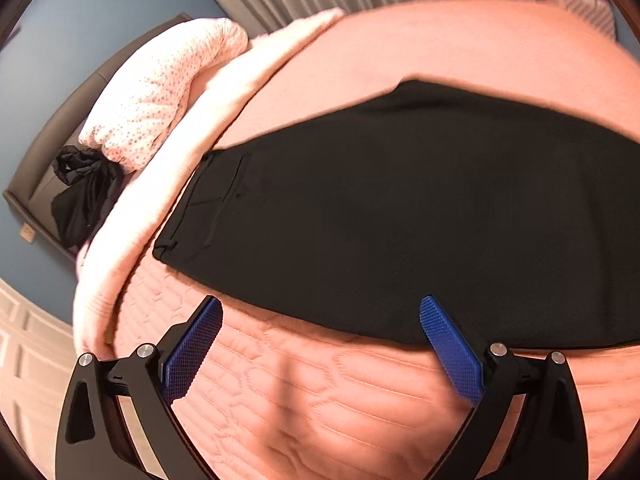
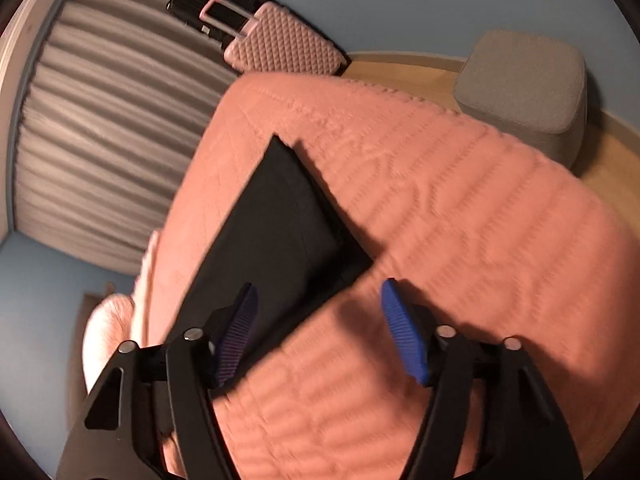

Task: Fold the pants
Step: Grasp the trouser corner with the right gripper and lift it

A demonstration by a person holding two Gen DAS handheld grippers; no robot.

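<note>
Black pants lie flat on a pink quilted bedspread, waistband toward the left in the left wrist view. My left gripper is open and empty, above the pants' near edge. In the right wrist view the pants look folded lengthwise into a long strip with the leg ends nearest. My right gripper is open and empty, hovering over the leg-end corner; its left finger is over the cloth.
A dotted pink pillow and a folded pink blanket lie at the bed's head, with a black garment beside them. A pink suitcase, a grey ottoman and curtains stand around the bed.
</note>
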